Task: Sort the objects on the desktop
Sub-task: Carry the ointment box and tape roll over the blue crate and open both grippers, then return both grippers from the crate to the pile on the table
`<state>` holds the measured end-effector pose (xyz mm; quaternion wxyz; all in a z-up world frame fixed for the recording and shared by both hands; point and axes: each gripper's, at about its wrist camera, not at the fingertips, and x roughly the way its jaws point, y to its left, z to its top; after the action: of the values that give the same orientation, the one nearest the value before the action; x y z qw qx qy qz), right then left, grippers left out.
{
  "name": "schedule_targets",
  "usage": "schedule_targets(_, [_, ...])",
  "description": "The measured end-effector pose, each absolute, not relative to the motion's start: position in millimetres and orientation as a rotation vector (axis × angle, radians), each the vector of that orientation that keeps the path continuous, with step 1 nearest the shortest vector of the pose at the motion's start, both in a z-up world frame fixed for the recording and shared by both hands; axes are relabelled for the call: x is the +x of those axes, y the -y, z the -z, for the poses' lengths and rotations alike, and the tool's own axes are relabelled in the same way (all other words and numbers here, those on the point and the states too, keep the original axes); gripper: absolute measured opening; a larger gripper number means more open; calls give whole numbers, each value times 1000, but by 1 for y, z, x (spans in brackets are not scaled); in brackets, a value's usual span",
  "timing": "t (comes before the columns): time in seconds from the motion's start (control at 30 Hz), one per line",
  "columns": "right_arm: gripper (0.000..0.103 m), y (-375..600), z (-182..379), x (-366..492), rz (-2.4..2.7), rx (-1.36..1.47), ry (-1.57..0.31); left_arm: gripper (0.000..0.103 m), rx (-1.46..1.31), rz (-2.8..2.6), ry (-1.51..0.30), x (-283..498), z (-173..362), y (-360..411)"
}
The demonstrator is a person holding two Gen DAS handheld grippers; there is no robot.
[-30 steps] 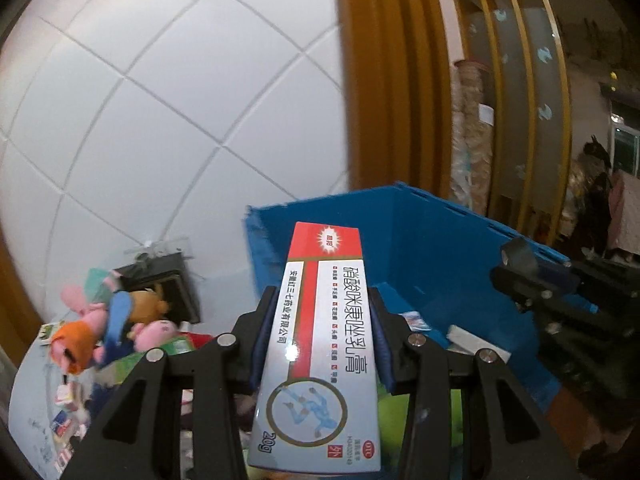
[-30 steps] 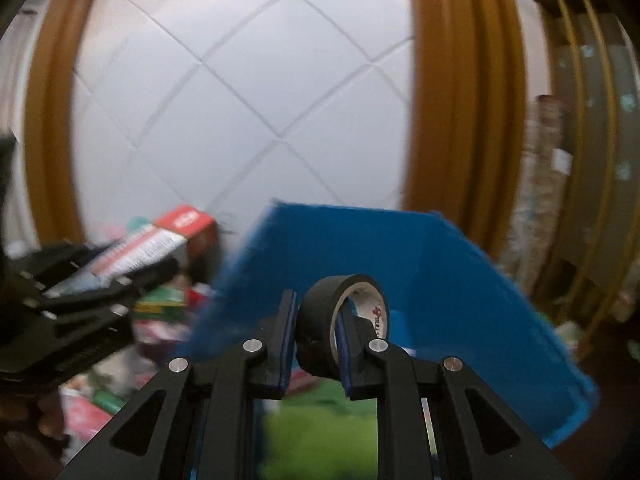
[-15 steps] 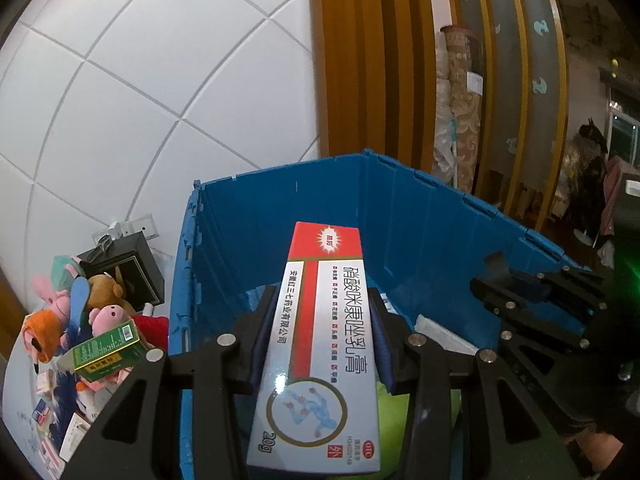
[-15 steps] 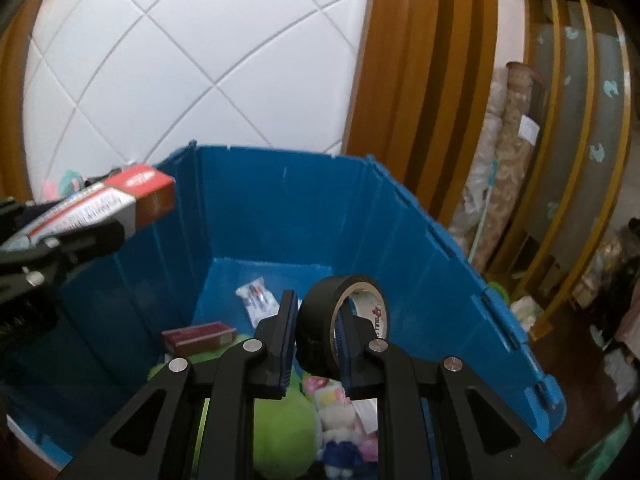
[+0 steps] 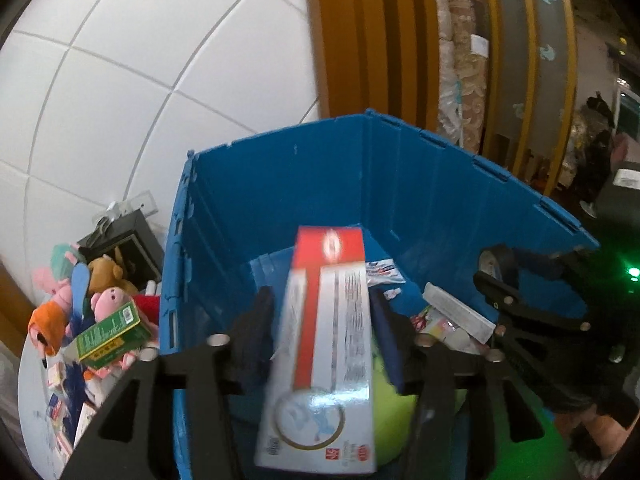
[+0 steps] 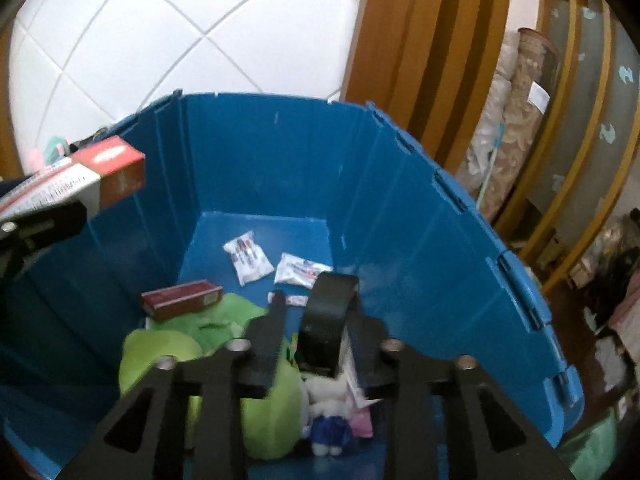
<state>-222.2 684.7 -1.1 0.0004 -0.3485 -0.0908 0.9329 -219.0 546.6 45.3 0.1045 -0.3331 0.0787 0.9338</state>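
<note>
Both grippers hang over the open blue crate (image 5: 440, 136) (image 6: 280, 96). The left gripper (image 5: 320, 298) has its jaws opening around a white and red medicine box (image 5: 328, 340). That box is blurred and tilted, with a gap at the left pad. The right gripper (image 6: 318, 308) is also opening its jaws, and a black tape roll (image 6: 324, 316) sits loose between them, leaning toward the right finger. The left wrist view shows the right gripper (image 5: 500, 284) at the right. In the right wrist view the medicine box (image 6: 80, 176) pokes in from the left.
Inside the crate lie a green plush (image 6: 160, 352), a maroon box (image 6: 180, 300), white packets (image 6: 246, 256) and small toys. Left of the crate is a pile of plush toys (image 5: 80, 300) with a green box (image 5: 112, 332). A white tiled wall and wooden posts stand behind.
Both grippers have come forward and down over the crate. Their jaws have spread. The medicine box has tilted loose, and the tape roll has turned between the pads.
</note>
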Motion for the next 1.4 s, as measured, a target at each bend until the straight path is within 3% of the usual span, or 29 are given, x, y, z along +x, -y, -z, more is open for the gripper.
schedule_targets(0.07, [81, -684, -4, -219, -2905, -1041, 310, 71, -967, -2766, -230, -217, -47, -547])
schedule_targets(0.13, [90, -684, -9, -216, -2906, -1001, 318, 72, -955, -2784, -240, -215, -48, -547])
schedule_targets(0.33, [92, -686, -11, -214, -2908, -961, 307, 72, -952, -2811, -223, -215, -48, -543])
schedule_targets(0.47, [103, -684, -14, -212, -2905, -919, 323, 72, -933, -2832, -230, -212, -48, -542])
schedule_targets(1.0, [103, -688, -14, -202, -2892, -787, 312, 72, -710, -2922, -26, -169, -64, -509])
schedule_targets(1.23, [103, -694, -14, -198, -2883, -747, 234, 72, -676, -2948, -26, -149, -69, -489])
schedule_targets(1.4, [103, -696, -12, -192, -2872, -736, 198, 72, -632, -2982, 110, -134, -73, -453])
